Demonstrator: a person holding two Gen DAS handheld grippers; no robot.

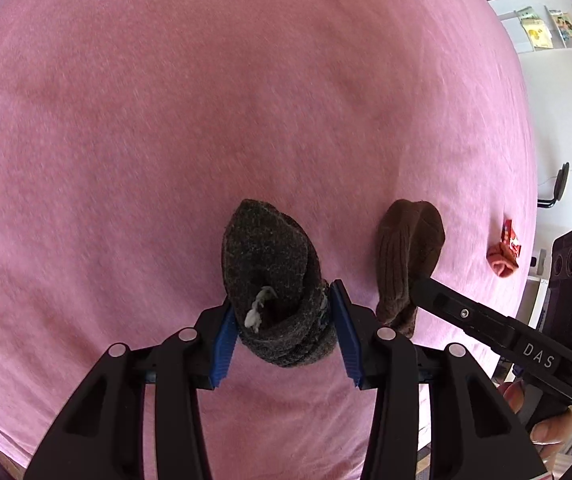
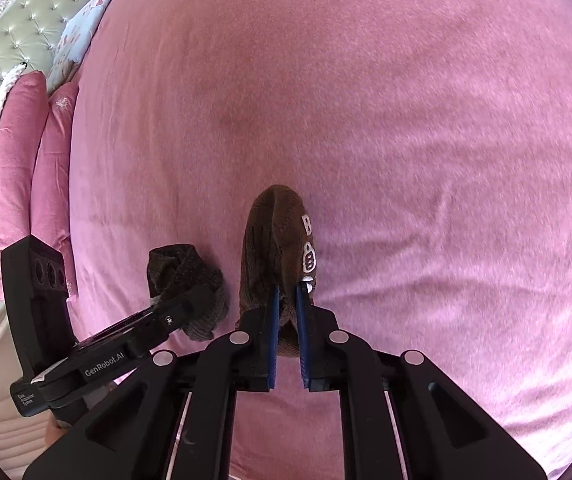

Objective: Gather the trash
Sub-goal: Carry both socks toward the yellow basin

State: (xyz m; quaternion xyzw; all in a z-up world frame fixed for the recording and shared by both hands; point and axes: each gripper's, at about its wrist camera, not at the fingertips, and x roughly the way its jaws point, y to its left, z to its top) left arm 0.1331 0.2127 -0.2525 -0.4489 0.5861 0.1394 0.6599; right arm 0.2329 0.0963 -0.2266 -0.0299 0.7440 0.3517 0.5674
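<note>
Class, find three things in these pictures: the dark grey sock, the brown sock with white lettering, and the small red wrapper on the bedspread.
dark grey sock (image 1: 273, 268): left wrist view, on its speckled knit body.
brown sock (image 2: 281, 240): right wrist view, on its ribbed body beside the lettering.
red wrapper (image 1: 512, 236): left wrist view, on its printed face.

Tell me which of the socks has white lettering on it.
The brown sock clamped in the right tongs: white characters run down its side. The dark grey sock in the left tongs and the orange one show none.
</note>
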